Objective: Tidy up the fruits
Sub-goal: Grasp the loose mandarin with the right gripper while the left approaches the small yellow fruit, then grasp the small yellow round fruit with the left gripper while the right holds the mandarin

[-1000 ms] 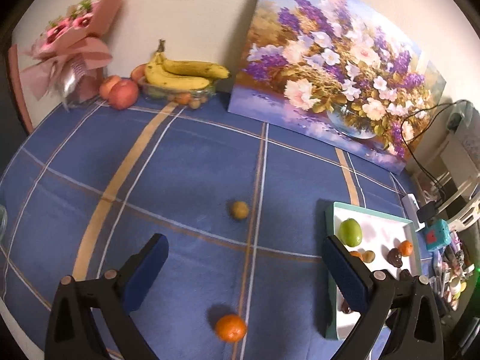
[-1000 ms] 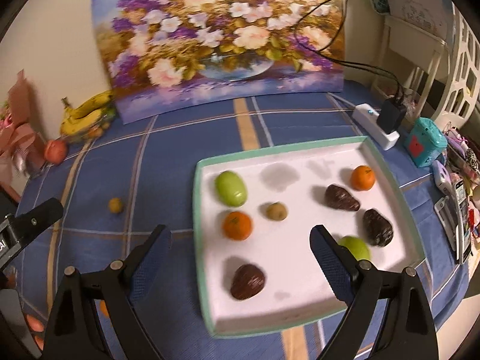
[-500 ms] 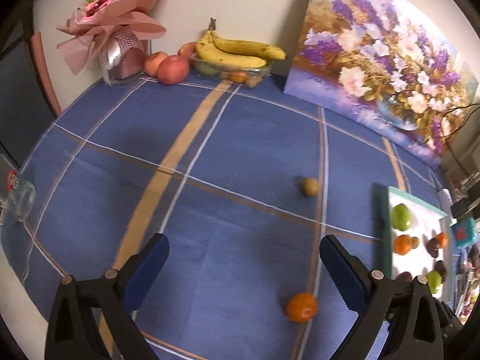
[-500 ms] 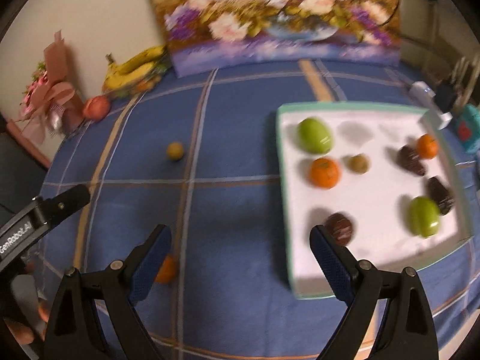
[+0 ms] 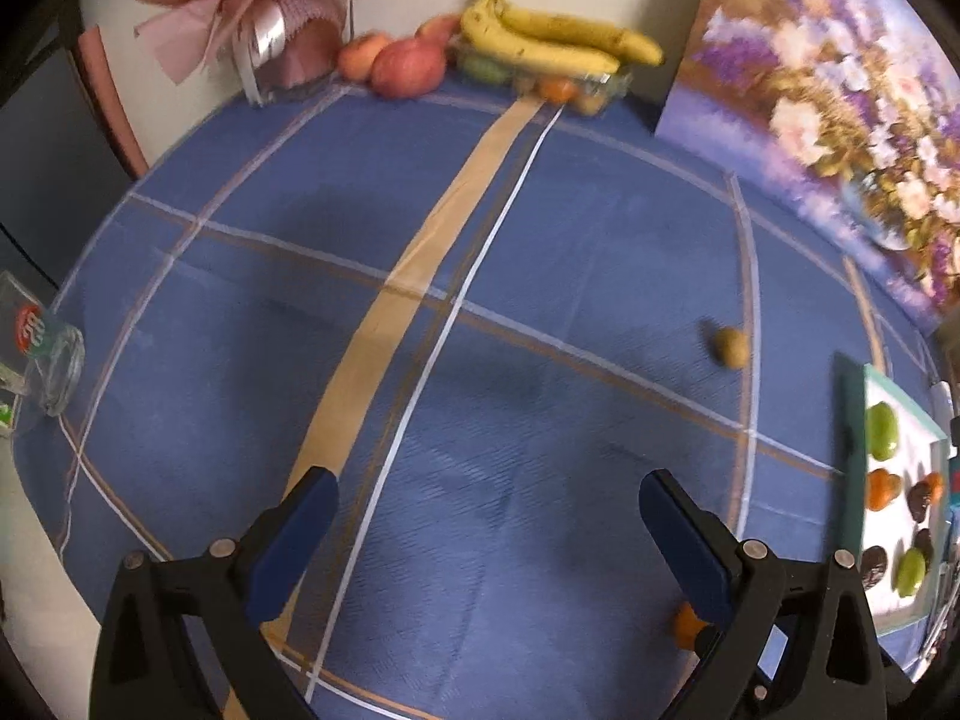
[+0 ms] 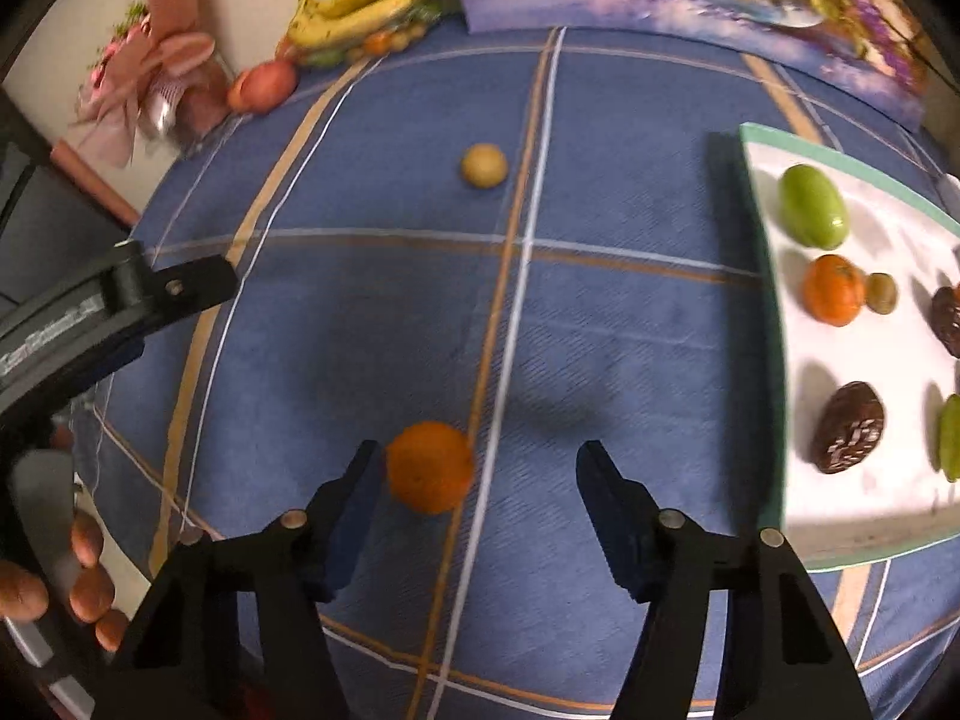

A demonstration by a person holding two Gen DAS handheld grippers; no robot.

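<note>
Orange [image 6: 429, 467] sits on the cloth [image 6: 600, 330] between the right gripper's [image 6: 477, 468] spread jaws, beside the left finger. Left gripper [image 5: 489, 510] hangs wide apart over bare cloth, holding nothing.

Right gripper [image 6: 477, 468] low over blue checked tablecloth [image 6: 630, 330], jaws spread wide. Loose orange [image 6: 429, 467] sits on the cloth between the fingertips, just beside the left one. Small yellowish fruit [image 6: 483, 165] farther off. White tray [image 6: 774, 312] to the right holds green, orange and dark fruits. Left gripper [image 6: 114, 306] at left edge.
</note>
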